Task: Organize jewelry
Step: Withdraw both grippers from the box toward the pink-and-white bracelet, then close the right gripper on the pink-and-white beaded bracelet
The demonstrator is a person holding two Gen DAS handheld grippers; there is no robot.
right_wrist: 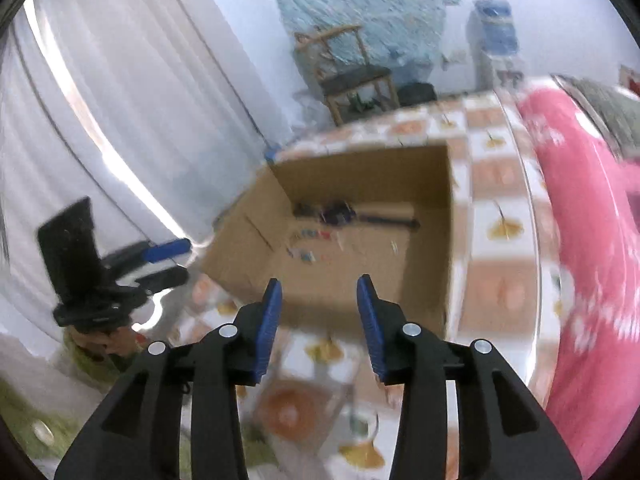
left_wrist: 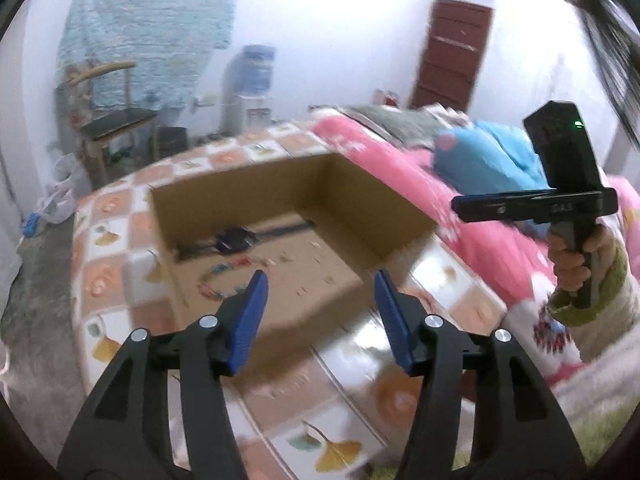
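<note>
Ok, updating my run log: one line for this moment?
left hand-held gripper: open, empty | right hand-held gripper: open, empty | open brown cardboard box: jewelry inside

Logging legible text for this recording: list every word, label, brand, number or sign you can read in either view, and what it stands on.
"DAS" (faint, uncertain): on the black crossbar of the right gripper, seen from the left wrist view.
Water dispenser label: too blurred to read.
Cardboard box: no print visible.
Beaded bracelet and dark watch inside it: too small and blurred to show any text.
Right wrist view: nothing legible.
</note>
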